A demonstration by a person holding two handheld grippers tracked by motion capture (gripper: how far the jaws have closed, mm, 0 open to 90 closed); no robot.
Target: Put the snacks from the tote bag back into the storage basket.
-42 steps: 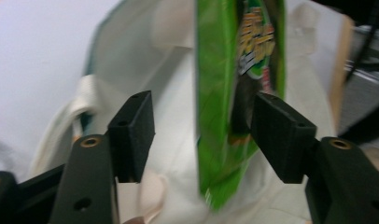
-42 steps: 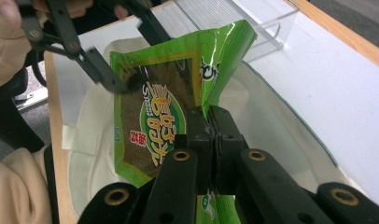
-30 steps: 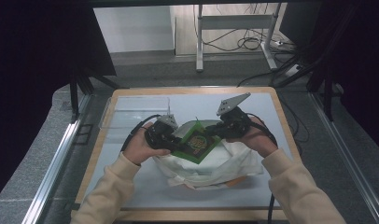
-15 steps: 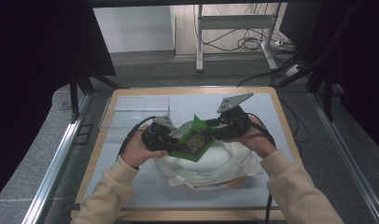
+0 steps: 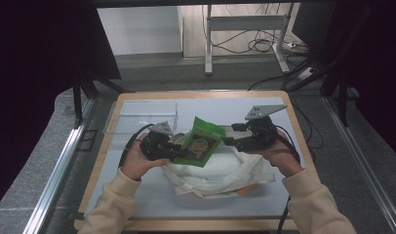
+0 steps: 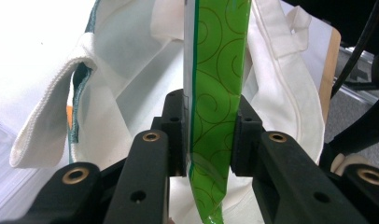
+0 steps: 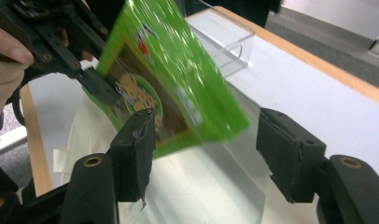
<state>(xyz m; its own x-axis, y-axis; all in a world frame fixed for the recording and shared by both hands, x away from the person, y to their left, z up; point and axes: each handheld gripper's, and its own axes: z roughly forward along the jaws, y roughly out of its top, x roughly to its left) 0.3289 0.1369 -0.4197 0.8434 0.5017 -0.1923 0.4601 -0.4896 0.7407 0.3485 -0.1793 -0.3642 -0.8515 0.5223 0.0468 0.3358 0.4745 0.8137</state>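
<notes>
My left gripper (image 6: 204,135) is the one carrying the load: its jaws are clamped flat on the lower edge of the green snack packet (image 6: 215,88), which stands upright between the pads right above the white tote bag (image 6: 127,88). From the high view the packet (image 5: 201,142) hangs over the bag (image 5: 220,170), between my two hands and clear of the cloth. My right gripper (image 7: 211,149) has just been opening; its jaws now stand wide with nothing pressed between them, the packet's corner close ahead of the left pad but untouched. I judge the job is to get the packet into the bag, so I'd keep the left grip firm and use the freed right gripper to catch the bag's rim and hold the mouth open before lowering. Farther back, the clear plastic box (image 5: 142,117) stays out of the way.
</notes>
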